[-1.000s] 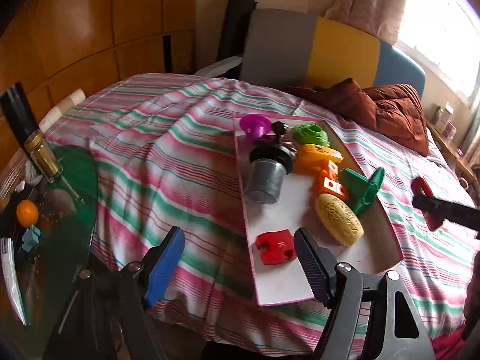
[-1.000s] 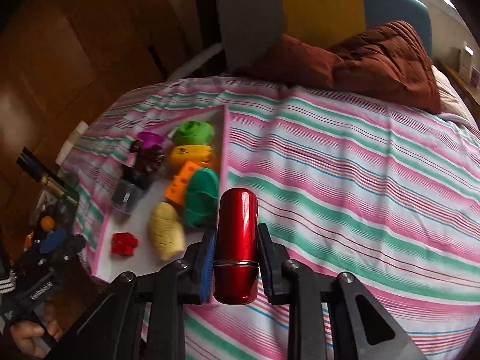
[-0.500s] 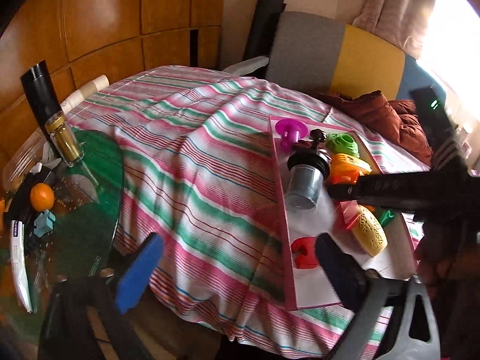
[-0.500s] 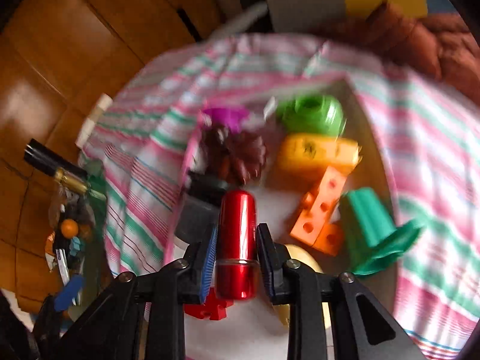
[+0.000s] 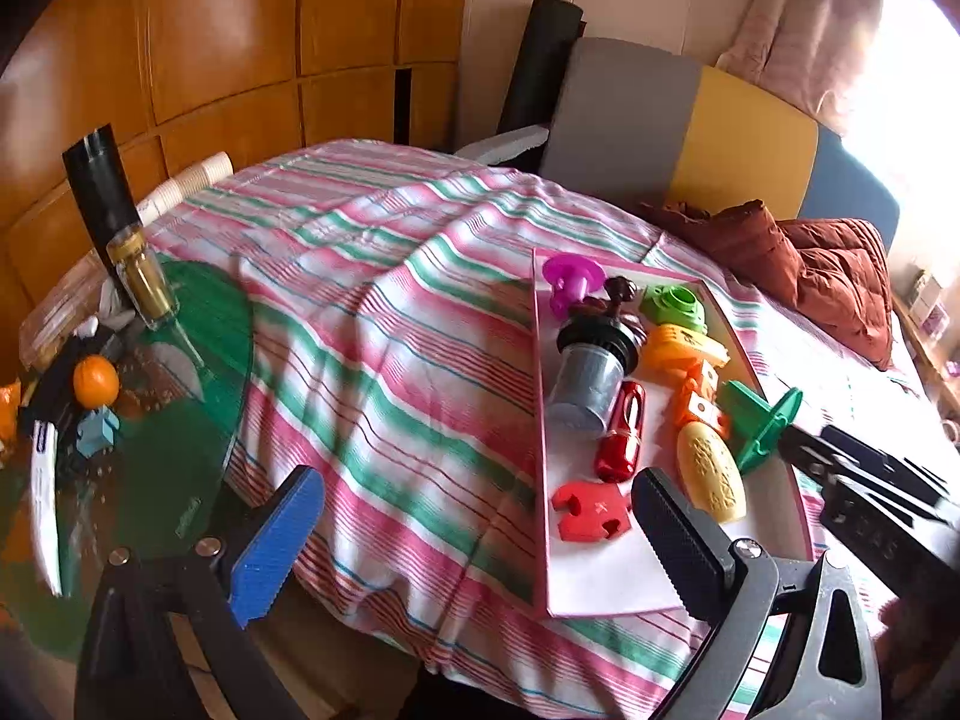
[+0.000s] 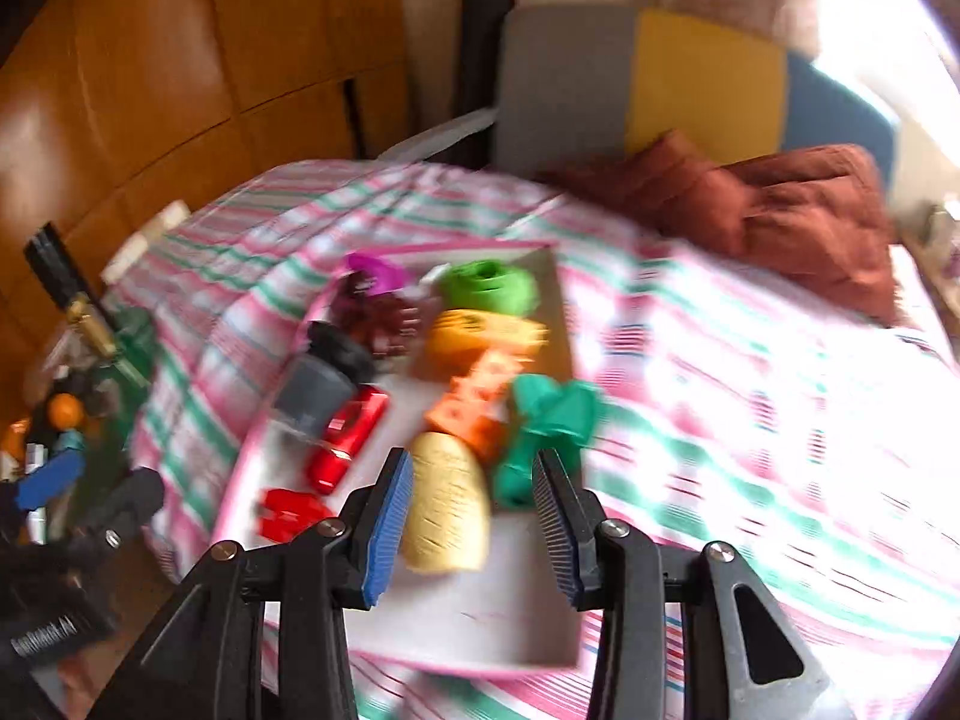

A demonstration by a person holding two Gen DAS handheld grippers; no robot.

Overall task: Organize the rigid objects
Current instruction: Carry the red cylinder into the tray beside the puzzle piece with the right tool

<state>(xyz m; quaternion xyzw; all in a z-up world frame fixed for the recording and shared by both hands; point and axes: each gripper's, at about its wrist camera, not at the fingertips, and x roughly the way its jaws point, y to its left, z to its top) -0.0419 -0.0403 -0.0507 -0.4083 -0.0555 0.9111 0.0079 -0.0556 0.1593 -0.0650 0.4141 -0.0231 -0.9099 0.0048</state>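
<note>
A pink-rimmed white tray (image 5: 600,591) (image 6: 480,618) lies on the striped bed. In it a shiny red cylinder (image 5: 621,432) (image 6: 348,438) lies free beside a tipped grey cup (image 5: 585,384) (image 6: 312,396). Also in the tray are a red puzzle piece (image 5: 591,510), a yellow corn cob (image 5: 711,471) (image 6: 447,504), orange blocks (image 5: 696,402) and a green peg (image 5: 759,420). My right gripper (image 6: 474,510) hovers over the tray's near end, its jaws opening with nothing gripped. My left gripper (image 5: 480,534) stands wide open and empty by the tray's left edge.
A green glass side table (image 5: 198,480) on the left carries an orange (image 5: 95,381), a bottle (image 5: 141,276) and small clutter. A brown quilted cushion (image 5: 804,267) lies at the back right against the grey and yellow headboard (image 5: 678,126). Striped bedspread (image 5: 384,324) surrounds the tray.
The right gripper carried the red cylinder over the tray, released it beside the grey cup and drew back. The left gripper's jaws spread wider.
</note>
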